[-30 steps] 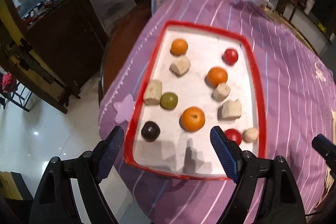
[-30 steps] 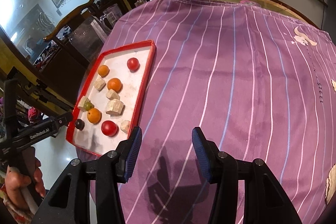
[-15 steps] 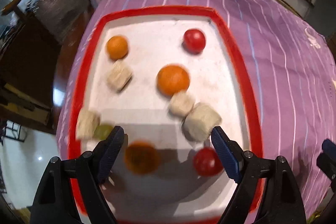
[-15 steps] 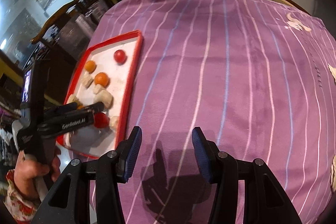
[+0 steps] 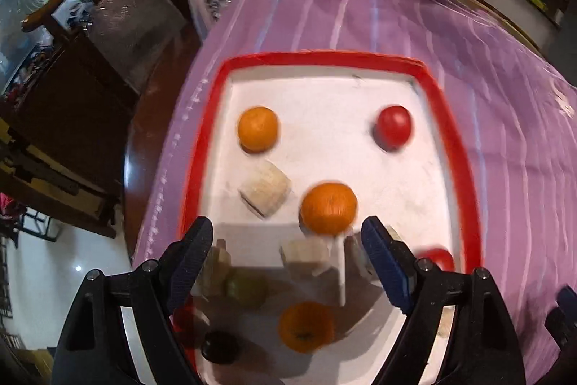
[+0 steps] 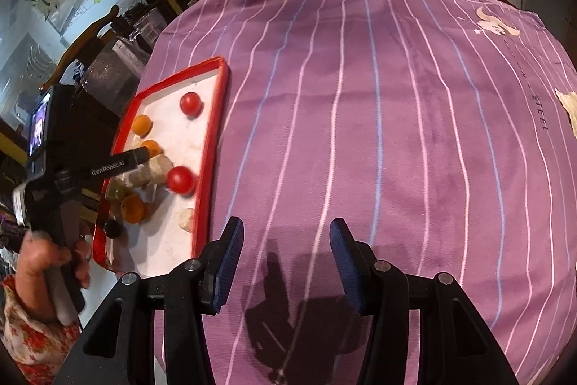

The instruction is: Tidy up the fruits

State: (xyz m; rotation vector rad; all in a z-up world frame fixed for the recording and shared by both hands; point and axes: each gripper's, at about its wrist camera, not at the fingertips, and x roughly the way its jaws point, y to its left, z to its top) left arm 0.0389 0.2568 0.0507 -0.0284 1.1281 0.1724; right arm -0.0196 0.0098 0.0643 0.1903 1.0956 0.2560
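Two grippers gape empty, left gripper point(image 5: 286, 242) over the lengthwise red-rimmed tray point(image 5: 458, 147) of fruit.

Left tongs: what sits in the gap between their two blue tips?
In the left wrist view, the left tongs stand open over the red-rimmed tray. A pale beige chunk lies between the tips, with an orange just beyond it.

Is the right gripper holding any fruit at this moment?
No, the right gripper is open and empty above the bare purple cloth.
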